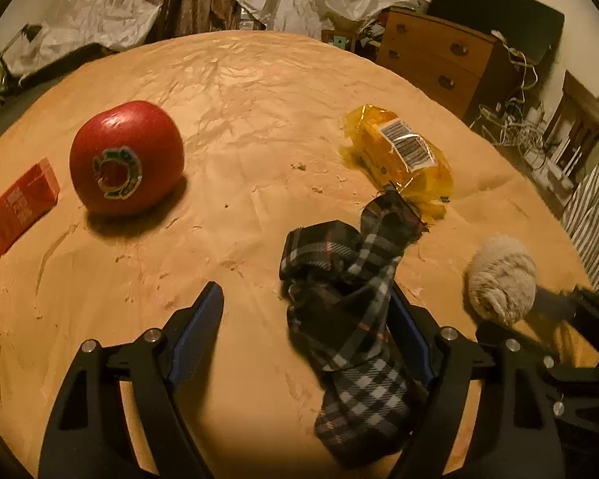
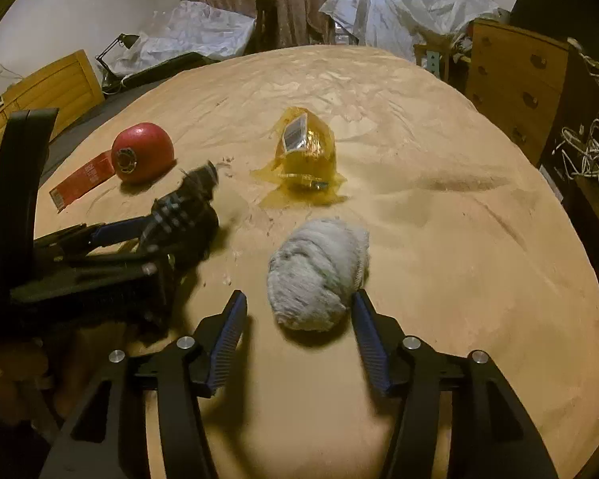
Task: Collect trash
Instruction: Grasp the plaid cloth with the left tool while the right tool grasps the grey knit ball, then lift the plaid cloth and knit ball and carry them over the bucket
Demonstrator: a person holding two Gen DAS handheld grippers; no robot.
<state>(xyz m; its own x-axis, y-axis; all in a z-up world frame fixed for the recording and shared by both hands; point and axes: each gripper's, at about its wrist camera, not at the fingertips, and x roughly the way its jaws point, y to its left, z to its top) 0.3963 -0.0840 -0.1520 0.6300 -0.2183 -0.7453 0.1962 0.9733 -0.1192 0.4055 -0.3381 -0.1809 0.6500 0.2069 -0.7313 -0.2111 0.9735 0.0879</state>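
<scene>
A round counter (image 1: 259,92) under a wrinkled tan plastic cover fills both views. On it in the left wrist view: a red apple (image 1: 125,157) with a sticker at centre left, a red carton (image 1: 16,209) at the left edge, a yellow cellophane wrapper (image 1: 403,155) at centre right, a plaid cloth (image 1: 347,299) at lower centre, a grey fuzzy wad (image 1: 501,277) at right, and scattered crumbs (image 1: 298,166).

A glossy red apple (image 1: 125,157) and a shiny crinkled yellow wrapper (image 1: 403,155) are seen on matt, wrinkled tan cloth (image 1: 259,92); woven checked fabric (image 1: 351,303) and fuzzy grey wool (image 2: 319,271) are shown.
</scene>
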